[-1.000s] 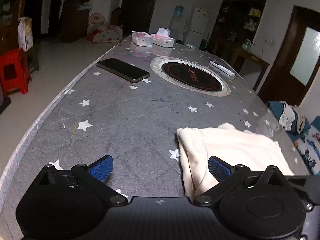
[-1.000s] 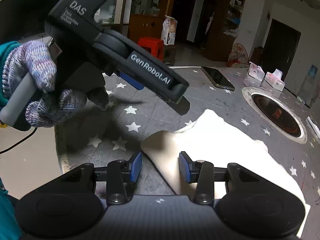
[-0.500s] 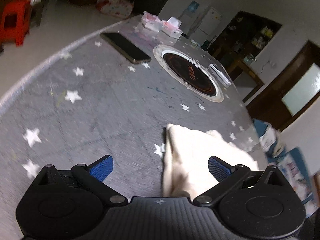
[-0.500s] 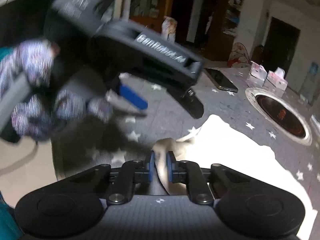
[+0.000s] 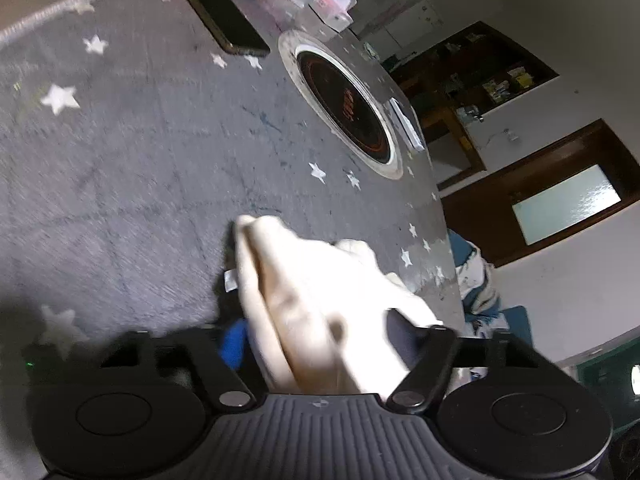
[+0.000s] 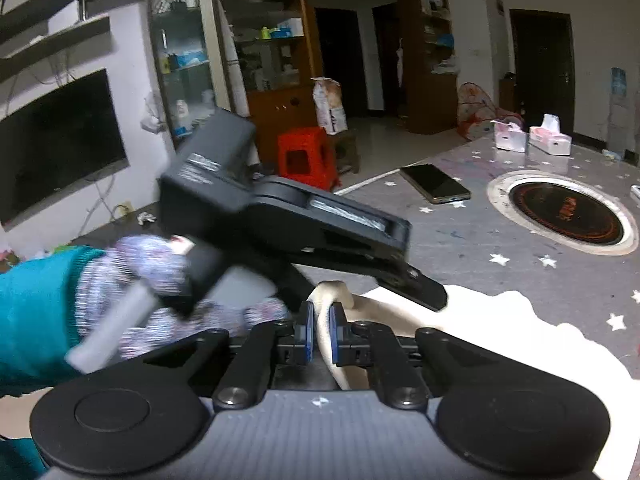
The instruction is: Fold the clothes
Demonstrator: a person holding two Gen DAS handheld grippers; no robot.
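A cream garment (image 5: pixel 304 280) lies on the grey star-patterned table (image 5: pixel 120 160). My left gripper (image 5: pixel 316 336) straddles a raised fold at its near corner. Its jaws are closing, with the fold between them and the blurred blue pads close to its sides. In the right wrist view the same cream garment (image 6: pixel 500 328) spreads to the right, and my right gripper (image 6: pixel 320 324) is shut on a pinched-up edge of it. The left gripper (image 6: pixel 412 288), held by a gloved hand (image 6: pixel 160 280), reaches over the cloth just beyond my right fingers.
A dark phone (image 5: pixel 224 16) lies at the far left of the table. A round black cooktop (image 5: pixel 344 104) is set into the table's middle, with tissue boxes (image 6: pixel 508 136) behind it. A red stool (image 6: pixel 306 156) stands on the floor beyond the table edge.
My right gripper closed on the garment's edge and lifted it. The left gripper rolled, sank onto the corner, and its wide-open jaws began to narrow around a fold.
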